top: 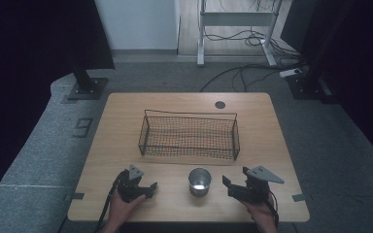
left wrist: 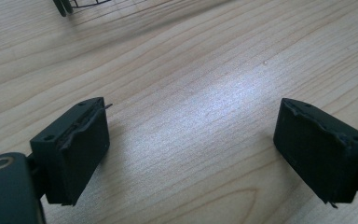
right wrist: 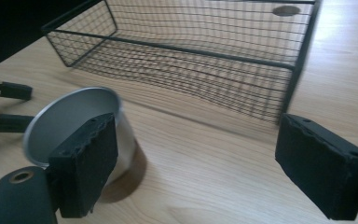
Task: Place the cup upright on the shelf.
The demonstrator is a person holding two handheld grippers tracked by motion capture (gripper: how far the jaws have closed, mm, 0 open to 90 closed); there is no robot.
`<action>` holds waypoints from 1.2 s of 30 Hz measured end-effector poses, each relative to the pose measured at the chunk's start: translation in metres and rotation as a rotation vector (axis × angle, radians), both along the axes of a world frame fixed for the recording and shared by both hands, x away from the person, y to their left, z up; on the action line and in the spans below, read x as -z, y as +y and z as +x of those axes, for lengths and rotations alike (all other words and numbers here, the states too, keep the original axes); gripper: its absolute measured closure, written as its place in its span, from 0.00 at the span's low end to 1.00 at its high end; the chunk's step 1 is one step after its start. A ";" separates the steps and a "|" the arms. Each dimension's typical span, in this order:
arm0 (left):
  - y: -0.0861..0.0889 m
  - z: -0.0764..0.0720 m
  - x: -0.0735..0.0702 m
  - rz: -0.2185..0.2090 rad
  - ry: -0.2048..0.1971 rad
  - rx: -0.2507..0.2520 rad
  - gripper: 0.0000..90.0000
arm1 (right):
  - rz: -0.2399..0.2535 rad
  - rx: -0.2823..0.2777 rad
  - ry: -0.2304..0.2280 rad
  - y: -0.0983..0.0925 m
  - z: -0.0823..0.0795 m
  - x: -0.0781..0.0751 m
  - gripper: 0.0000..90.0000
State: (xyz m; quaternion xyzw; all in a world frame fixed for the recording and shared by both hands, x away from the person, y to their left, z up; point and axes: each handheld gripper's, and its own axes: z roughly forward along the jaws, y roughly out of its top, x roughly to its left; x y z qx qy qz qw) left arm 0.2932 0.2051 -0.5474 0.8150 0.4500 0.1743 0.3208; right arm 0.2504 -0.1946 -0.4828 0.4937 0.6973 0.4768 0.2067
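Note:
A small metal cup (top: 199, 181) stands upright near the table's front edge, between the two grippers. Behind it, at mid-table, sits a black wire basket (top: 189, 135) with nothing in it. My left gripper (top: 151, 187) rests at the front left, open, its jaws over bare wood (left wrist: 191, 135). My right gripper (top: 227, 183) is at the front right, open, pointing toward the cup. In the right gripper view the cup (right wrist: 74, 123) stands partly behind the left jaw, with the basket (right wrist: 200, 60) beyond it.
The wooden table (top: 126, 145) has a round cable hole (top: 220, 105) at its back edge. Grey carpet surrounds it. Black stand bases (top: 87, 87) and cables (top: 252, 68) lie on the floor behind.

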 end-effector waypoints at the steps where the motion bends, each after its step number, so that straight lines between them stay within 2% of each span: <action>1: 0.000 0.000 0.000 0.000 0.000 0.000 0.11 | 0.000 -0.006 -0.003 0.002 0.000 -0.001 0.14; 12: 0.000 0.000 0.000 0.002 0.001 0.004 0.11 | 0.007 -0.073 -0.010 0.028 -0.004 -0.005 0.14; 26: 0.000 0.000 0.000 0.002 0.001 0.005 0.11 | 0.011 -0.119 -0.006 0.048 -0.004 -0.002 0.14; 36: -0.001 0.000 0.000 0.002 0.001 0.007 0.11 | -0.019 -0.155 0.007 0.068 -0.005 0.004 0.07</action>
